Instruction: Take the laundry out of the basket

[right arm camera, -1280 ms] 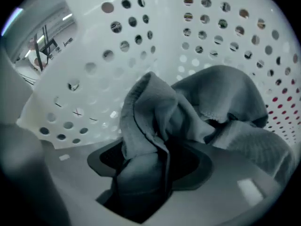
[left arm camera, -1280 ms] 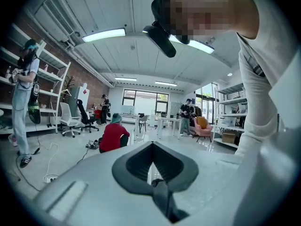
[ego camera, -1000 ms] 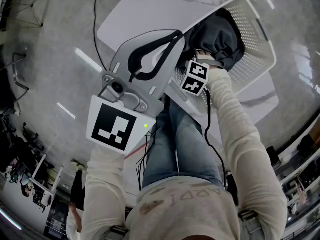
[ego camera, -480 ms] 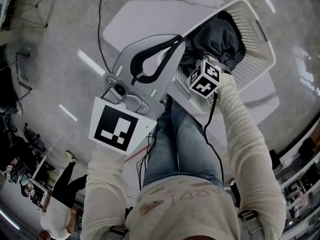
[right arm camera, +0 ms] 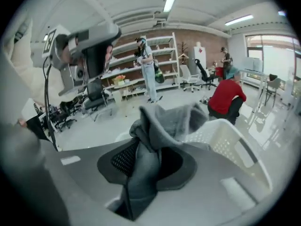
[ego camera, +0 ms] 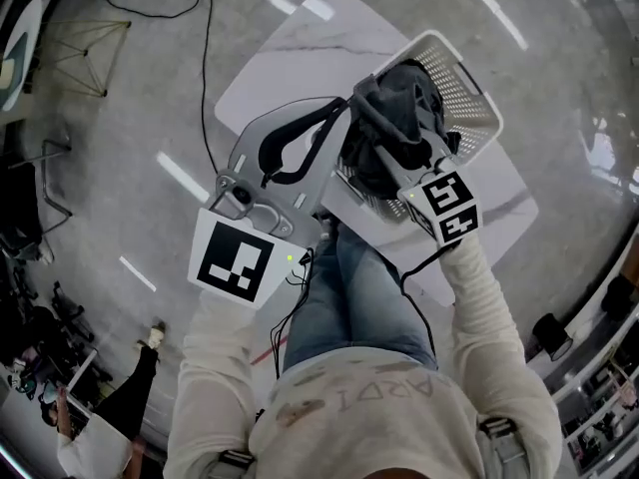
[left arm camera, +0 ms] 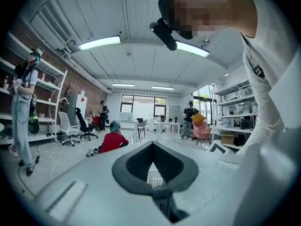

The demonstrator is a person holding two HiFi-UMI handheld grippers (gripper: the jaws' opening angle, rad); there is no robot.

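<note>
The right hand-held gripper (right arm camera: 146, 149), whose jaws have just been closing, pinches a fold of the dark grey garment (ego camera: 397, 118), which hangs bunched over the near end of the white laundry basket (ego camera: 469, 80) on the counter (ego camera: 300, 58). The left hand-held gripper (left arm camera: 153, 144) has its jaw tips together, holding nothing, beside the basket's near rim.

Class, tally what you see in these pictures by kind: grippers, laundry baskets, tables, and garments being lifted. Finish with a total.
Grippers: 2, the left gripper and the right gripper
Laundry basket: 1
Table: 1
Grey garment, clamped in the right gripper: 1 (I can't tell whether more laundry lies beneath it)
Total: 5
</note>
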